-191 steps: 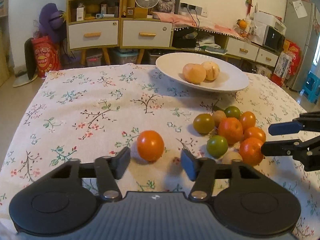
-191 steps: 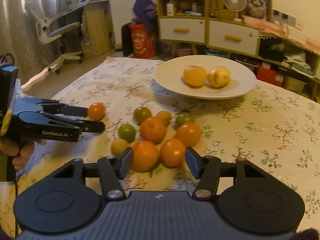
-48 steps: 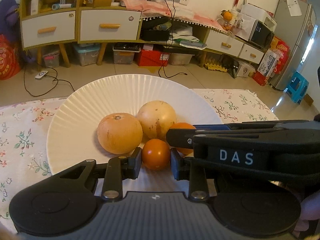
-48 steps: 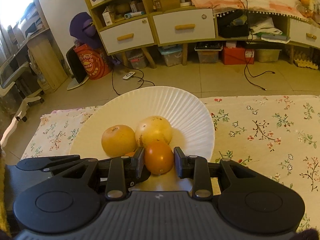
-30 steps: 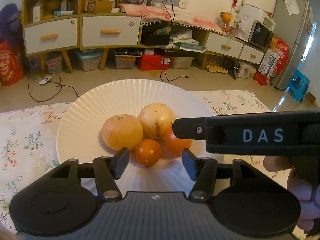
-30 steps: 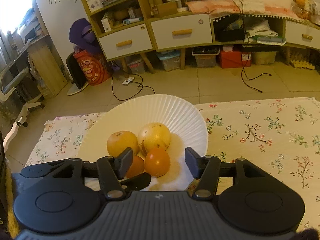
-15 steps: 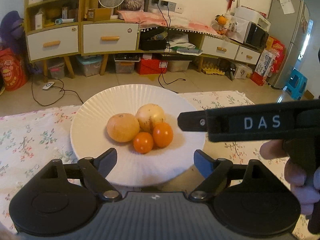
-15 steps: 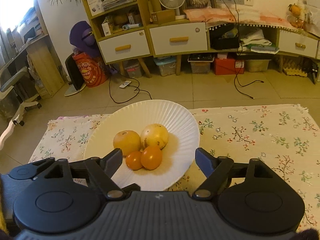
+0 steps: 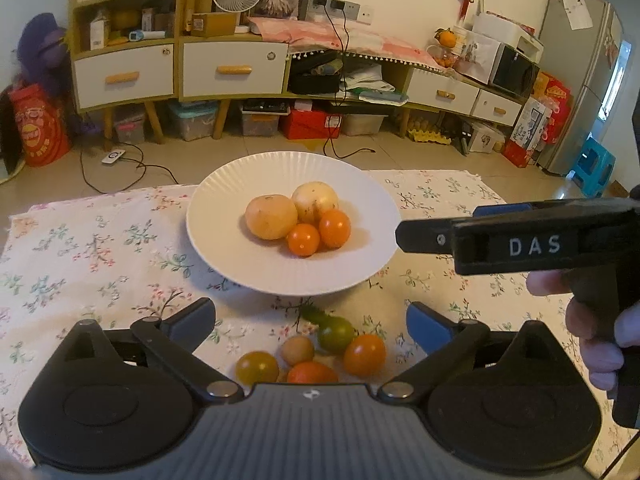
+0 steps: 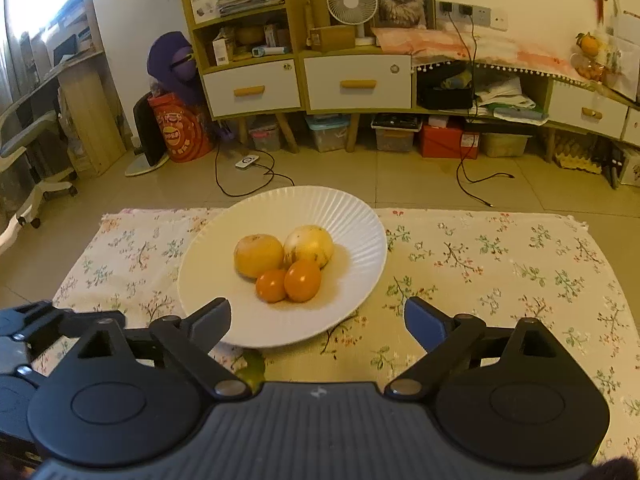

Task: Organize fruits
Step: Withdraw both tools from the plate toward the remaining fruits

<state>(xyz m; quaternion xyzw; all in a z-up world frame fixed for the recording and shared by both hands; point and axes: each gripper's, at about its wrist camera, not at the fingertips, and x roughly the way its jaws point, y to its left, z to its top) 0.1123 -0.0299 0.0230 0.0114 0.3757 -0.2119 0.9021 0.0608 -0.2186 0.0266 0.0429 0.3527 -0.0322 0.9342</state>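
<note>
White fluted plate [image 9: 224,248] on floral tablecloth [image 9: 92,248], close to the table's far edge; bare floor beyond. On the plate, clustered at centre and touching: two pale yellow-tan round fruits [image 9: 271,216], two small oranges [image 9: 303,239] in front of them. Wide bare rim around the cluster on all sides. Loose fruit pile [image 9: 320,354] on the cloth on the near side of the plate, apart from it: green, yellow-green, tan and orange pieces, partly hidden behind the left gripper's body. Open cloth to the left of the plate and, in the right wrist view, a broad clear stretch to its right. Left gripper [image 9: 310,320]: jaws opening, spread wide, nothing between them, pads over the cloth just short of the plate's near rim. Right gripper [image 10: 316,318]: jaws opening, wide, nothing gripped, left finger over the plate's near rim. Seen from the left wrist, right gripper at the right of the plate, side-on, held in a hand [image 9: 592,332]. Lettering on its side: "DAS". Red bag [image 10: 180,134] on the floor against the shelving, printed logo not readable.
</note>
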